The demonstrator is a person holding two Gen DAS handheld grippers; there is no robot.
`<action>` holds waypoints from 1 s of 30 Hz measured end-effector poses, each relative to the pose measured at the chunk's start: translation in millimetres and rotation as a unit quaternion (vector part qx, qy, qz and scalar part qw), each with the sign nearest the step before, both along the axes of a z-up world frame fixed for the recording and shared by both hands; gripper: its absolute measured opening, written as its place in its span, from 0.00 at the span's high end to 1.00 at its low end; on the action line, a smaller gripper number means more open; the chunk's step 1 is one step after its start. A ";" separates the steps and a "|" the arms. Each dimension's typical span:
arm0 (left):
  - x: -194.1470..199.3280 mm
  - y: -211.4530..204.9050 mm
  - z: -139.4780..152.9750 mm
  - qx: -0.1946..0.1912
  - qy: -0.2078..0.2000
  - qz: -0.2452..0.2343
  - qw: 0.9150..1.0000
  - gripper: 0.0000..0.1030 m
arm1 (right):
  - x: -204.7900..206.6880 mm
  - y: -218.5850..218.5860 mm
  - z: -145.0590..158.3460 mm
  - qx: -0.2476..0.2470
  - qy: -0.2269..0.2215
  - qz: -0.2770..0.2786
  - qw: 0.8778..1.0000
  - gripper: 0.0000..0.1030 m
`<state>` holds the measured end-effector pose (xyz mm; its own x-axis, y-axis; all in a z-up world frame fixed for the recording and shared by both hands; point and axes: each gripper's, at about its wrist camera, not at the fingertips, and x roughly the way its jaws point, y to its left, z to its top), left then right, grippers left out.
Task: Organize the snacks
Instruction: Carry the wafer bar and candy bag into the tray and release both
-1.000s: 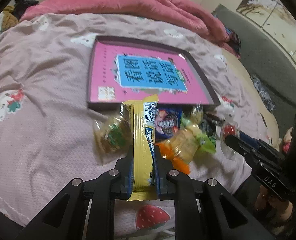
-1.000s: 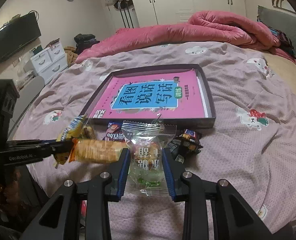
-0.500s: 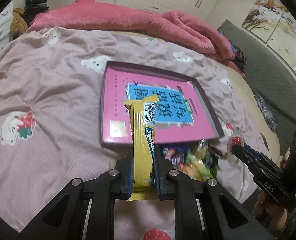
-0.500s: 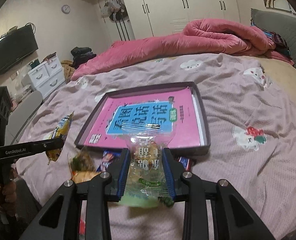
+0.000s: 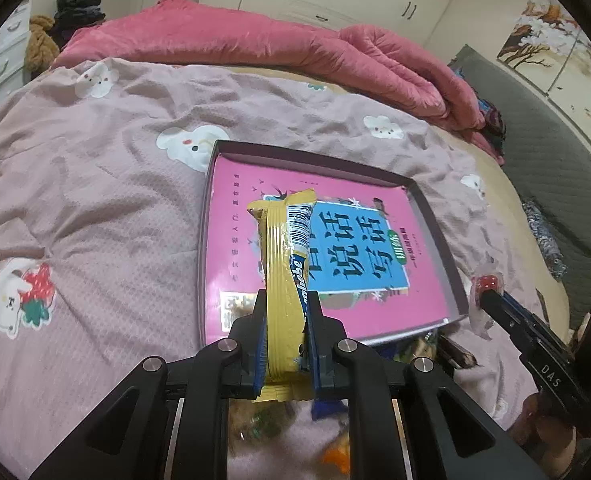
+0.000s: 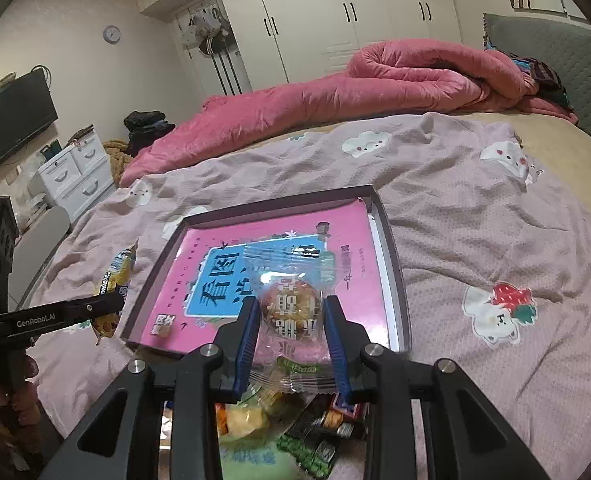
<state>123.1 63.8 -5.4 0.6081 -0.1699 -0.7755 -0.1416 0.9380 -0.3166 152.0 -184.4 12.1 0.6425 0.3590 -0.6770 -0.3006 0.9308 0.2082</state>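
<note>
My left gripper (image 5: 285, 308) is shut on a long yellow snack bar (image 5: 283, 264), held above the near edge of a shallow dark tray (image 5: 435, 224) with a pink and blue printed bottom. My right gripper (image 6: 291, 316) is shut on a clear packet holding a round pastry (image 6: 291, 304), also raised over the tray's (image 6: 391, 248) near edge. Each gripper shows in the other's view: the right one (image 5: 491, 296) at the far right with its packet (image 5: 483, 284), the left one (image 6: 115, 300) at the left with the yellow bar (image 6: 115, 276). A pile of loose snacks (image 6: 295, 420) lies on the bed below both grippers.
The tray rests on a pale pink bedspread (image 5: 95, 208) with cartoon prints. A rolled pink duvet (image 6: 335, 92) lies along the far side. White wardrobes (image 6: 355, 12), a drawer unit (image 6: 71, 172) and a wall television (image 6: 11, 120) stand beyond the bed. A grey headboard (image 5: 543, 140) is to the right.
Both grippers have lifted their snacks off the pile and carried them forward over the tray's near edge. The pile has slid down below the fingers in both views.
</note>
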 end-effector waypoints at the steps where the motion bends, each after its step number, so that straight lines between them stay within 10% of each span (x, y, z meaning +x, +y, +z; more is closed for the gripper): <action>1: 2.4 0.4 -1.9 0.000 0.002 -0.001 1.000 0.84 | 3.5 -0.2 -1.7 0.001 0.002 -0.002 1.000 0.68; 30: 40.1 -8.2 -44.6 0.016 0.051 -0.017 0.998 0.84 | 48.6 -8.3 -54.2 -0.038 0.056 -0.038 0.997 0.68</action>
<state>163.2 55.6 -50.0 0.5195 -0.1634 -0.8387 -0.1390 0.9523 -0.2716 200.6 -192.7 -42.2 0.5846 0.2563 -0.7697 -0.2068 0.9645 0.1641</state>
